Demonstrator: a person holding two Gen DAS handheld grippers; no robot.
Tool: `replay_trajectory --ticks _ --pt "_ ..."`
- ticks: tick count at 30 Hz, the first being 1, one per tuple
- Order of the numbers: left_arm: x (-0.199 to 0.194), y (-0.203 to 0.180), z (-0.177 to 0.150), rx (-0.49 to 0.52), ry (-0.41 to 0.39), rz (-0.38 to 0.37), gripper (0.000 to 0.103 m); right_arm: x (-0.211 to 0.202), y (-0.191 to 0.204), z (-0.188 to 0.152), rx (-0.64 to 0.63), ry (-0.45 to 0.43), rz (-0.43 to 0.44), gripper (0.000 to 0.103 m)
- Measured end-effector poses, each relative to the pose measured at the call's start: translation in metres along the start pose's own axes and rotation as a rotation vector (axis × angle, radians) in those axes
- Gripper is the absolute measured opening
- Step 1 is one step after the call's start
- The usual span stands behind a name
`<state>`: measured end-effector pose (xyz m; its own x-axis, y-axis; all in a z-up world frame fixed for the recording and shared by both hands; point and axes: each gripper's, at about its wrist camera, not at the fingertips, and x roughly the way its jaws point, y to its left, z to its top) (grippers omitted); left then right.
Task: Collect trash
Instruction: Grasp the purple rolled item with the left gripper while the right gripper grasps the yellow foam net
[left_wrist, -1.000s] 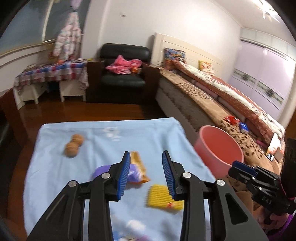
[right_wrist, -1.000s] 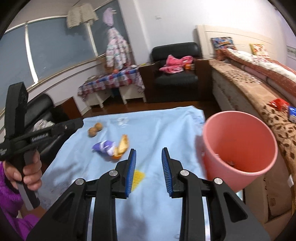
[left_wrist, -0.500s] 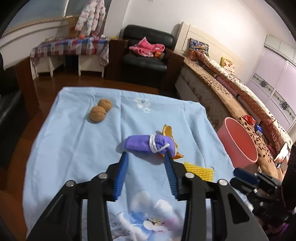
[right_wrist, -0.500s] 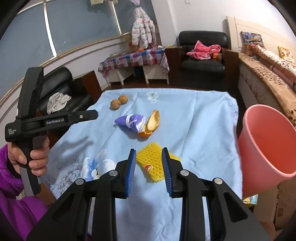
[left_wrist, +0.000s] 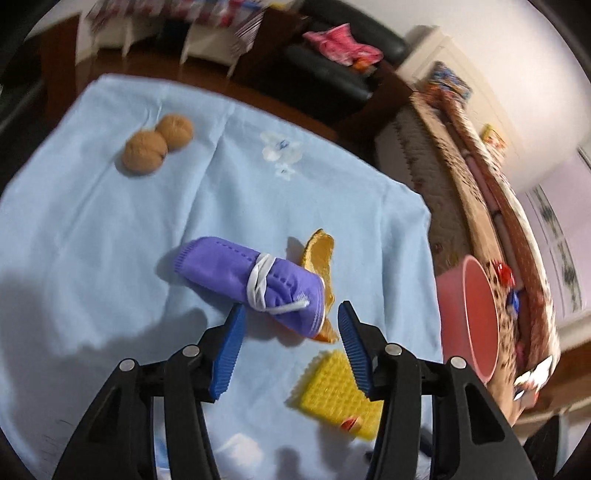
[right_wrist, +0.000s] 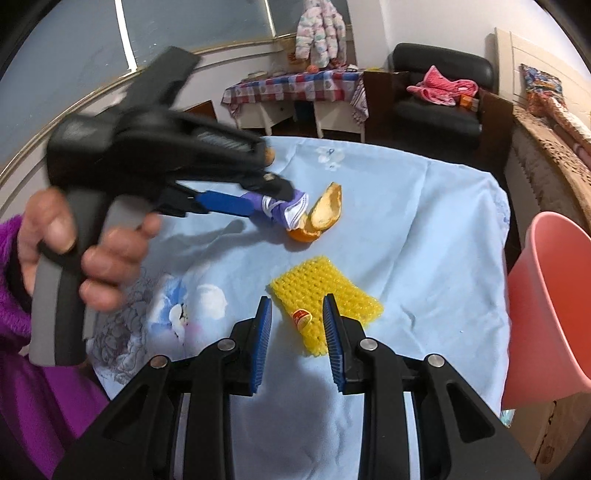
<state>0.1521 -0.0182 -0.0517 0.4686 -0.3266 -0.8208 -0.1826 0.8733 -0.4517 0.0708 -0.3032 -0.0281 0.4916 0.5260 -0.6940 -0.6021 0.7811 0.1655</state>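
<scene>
A rolled purple face mask (left_wrist: 236, 267) tied with its white strap lies on the blue cloth against an orange peel (left_wrist: 319, 254). My left gripper (left_wrist: 291, 308) hovers over the mask's near end. Its jaws are opening, with that end between the tips and the pads not touching it. In the right wrist view the left gripper (right_wrist: 275, 201) reaches the mask (right_wrist: 291, 214) next to the peel (right_wrist: 327, 212). My right gripper (right_wrist: 297, 300) is open just above the near edge of a yellow foam fruit net (right_wrist: 332, 291). Nothing is gripped. The pink bin (right_wrist: 546, 314) stands at the right.
Two walnuts (left_wrist: 155, 144) sit at the cloth's far left. The bin (left_wrist: 469, 314) stands off the table's right edge beside a bed (left_wrist: 480, 192). A hand (right_wrist: 85, 251) in a purple sleeve holds the left gripper. An armchair (right_wrist: 439, 96) and a small table stand behind.
The left gripper has dropped and tilted down over the purple mask, and its jaws have widened. The right gripper has come down and forward over the yellow net.
</scene>
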Motion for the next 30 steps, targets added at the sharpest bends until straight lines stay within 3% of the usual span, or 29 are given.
replay_trajectory --ticks 4,6,7,10,23,30 --pt "0.019 0.007 0.009 -0.117 0.042 0.012 0.05 -0.001 -0.005 -0.003 -0.015 0.014 0.021 0.029" --pt "0.022 0.006 0.01 -0.116 0.023 0.015 0.045 0.0 -0.006 -0.004 -0.023 0.022 0.031 0.031" --pt "0.021 0.005 0.01 -0.106 0.009 0.025 0.037 -0.001 -0.006 -0.005 -0.024 0.024 0.035 0.032" --pt "0.017 0.003 0.011 -0.069 -0.028 0.048 0.025 0.0 -0.007 -0.005 -0.018 0.027 0.048 0.033" --pt "-0.039 0.023 0.003 0.119 -0.174 0.052 0.024 0.011 0.008 -0.003 -0.119 0.091 -0.01 0.033" --pt "-0.059 0.034 -0.007 0.167 -0.204 0.036 0.024 0.027 0.013 0.004 -0.169 0.146 -0.053 0.033"
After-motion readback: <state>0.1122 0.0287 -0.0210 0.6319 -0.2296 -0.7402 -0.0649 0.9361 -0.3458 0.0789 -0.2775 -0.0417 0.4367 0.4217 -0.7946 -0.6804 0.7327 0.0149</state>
